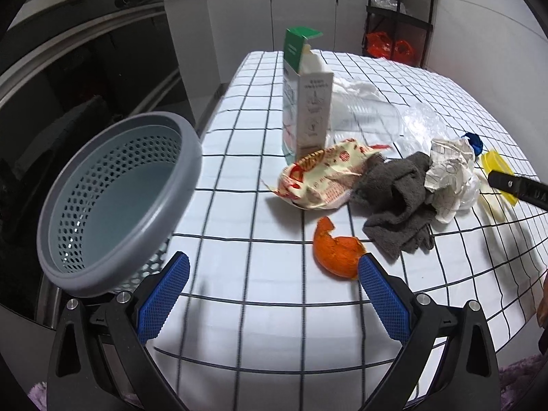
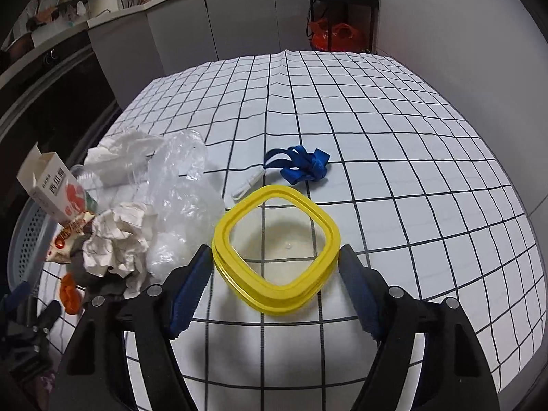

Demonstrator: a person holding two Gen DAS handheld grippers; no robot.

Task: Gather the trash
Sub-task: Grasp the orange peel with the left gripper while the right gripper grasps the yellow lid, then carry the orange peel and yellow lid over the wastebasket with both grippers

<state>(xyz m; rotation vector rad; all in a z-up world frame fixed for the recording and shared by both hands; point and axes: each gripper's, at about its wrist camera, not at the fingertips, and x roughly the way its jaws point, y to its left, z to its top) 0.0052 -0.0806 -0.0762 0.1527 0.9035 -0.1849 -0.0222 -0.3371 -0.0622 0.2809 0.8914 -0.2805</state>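
A grey perforated basket (image 1: 113,202) stands tilted at the table's left edge. Trash lies on the checked cloth: a carton (image 1: 306,92), a snack wrapper (image 1: 322,178), an orange peel (image 1: 337,248), a grey rag (image 1: 394,202), crumpled paper (image 1: 448,178) and clear plastic (image 1: 370,116). My left gripper (image 1: 274,267) is open and empty, its right pad beside the peel. My right gripper (image 2: 274,267) is open, its jaws on either side of a yellow-rimmed clear lid (image 2: 277,250). A blue ribbon (image 2: 301,167) lies beyond the lid.
The table (image 2: 411,137) is covered by a white cloth with black grid lines. Grey cabinets (image 1: 301,13) and a black shelf rack (image 1: 397,17) with red bags stand behind. A dark oven front (image 1: 85,68) is at left. The right gripper's finger (image 1: 517,188) shows at the right.
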